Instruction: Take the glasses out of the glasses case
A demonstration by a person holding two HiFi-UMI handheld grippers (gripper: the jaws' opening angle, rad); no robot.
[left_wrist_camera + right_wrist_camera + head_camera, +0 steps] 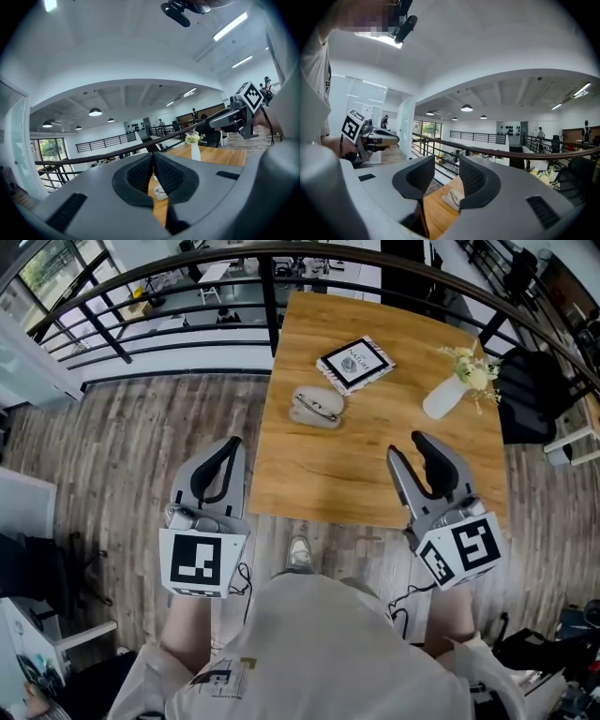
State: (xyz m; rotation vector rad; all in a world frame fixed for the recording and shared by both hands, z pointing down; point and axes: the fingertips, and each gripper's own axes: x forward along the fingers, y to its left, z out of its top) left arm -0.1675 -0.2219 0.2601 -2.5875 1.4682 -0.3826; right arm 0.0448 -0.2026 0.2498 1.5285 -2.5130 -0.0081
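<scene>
Hovering at the near edge of the surface (309,479), both are empty: the left tool (230,448) has its jaws together, the right tool (406,448) is parted. The glasses case (302,415) lies at 12 o'clock, glasses (320,406) apparently inside. The reach seems unbegun; next, approach it.

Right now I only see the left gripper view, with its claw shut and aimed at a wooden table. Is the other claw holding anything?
Observer: No. The right claw is open and empty, held over the near edge of the table.
Visitor: Where is the glasses case?
Observer: The glasses case lies mid-table, just in front of a book, and neither claw touches it.
</scene>
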